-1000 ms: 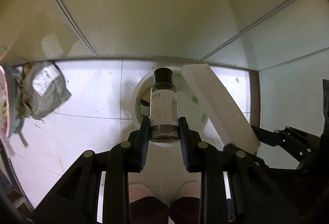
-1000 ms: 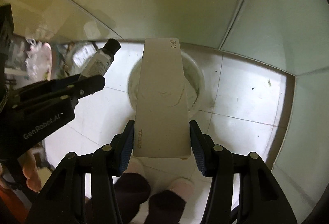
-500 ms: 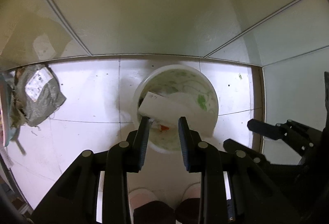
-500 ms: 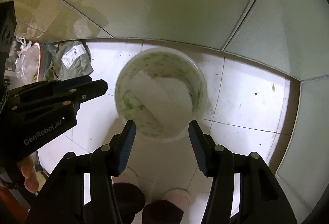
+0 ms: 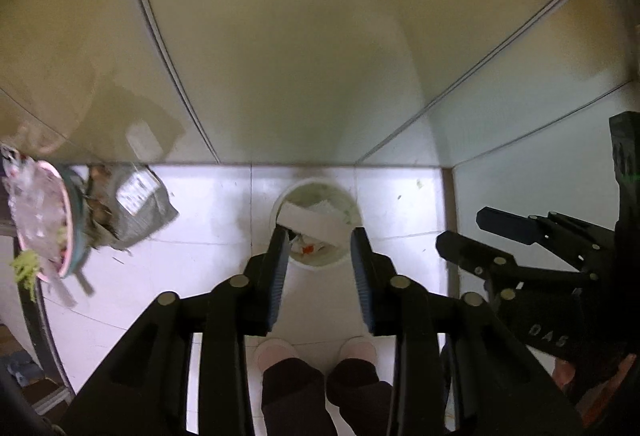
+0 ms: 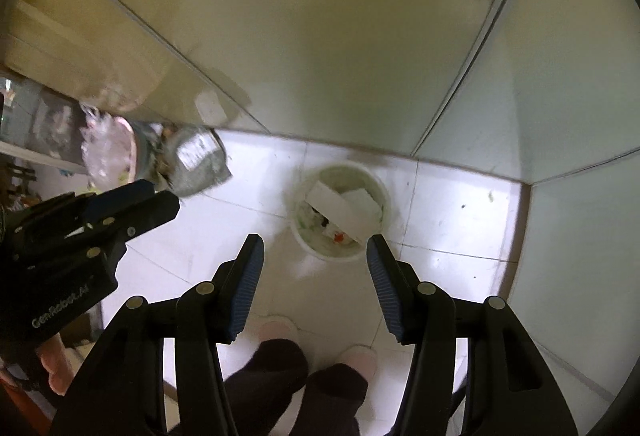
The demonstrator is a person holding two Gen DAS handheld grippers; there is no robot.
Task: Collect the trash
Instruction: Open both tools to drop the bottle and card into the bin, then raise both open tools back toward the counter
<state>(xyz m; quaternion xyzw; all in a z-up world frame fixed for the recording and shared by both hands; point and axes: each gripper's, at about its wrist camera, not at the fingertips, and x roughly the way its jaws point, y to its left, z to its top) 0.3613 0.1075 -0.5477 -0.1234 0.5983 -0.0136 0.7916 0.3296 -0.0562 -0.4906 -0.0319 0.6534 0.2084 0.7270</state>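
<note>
A round white bin [image 5: 316, 264] stands on the floor, holding a slanted white box [image 6: 340, 210] and crumpled scraps.

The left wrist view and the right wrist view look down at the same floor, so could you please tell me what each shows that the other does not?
Only the left wrist view shows the right gripper from the side, at its right edge. Only the right wrist view shows the left gripper from the side, at its left edge.

Both share the white trash bucket holding a long white box, the grey parcel bag, and the person's slippered feet.
</note>
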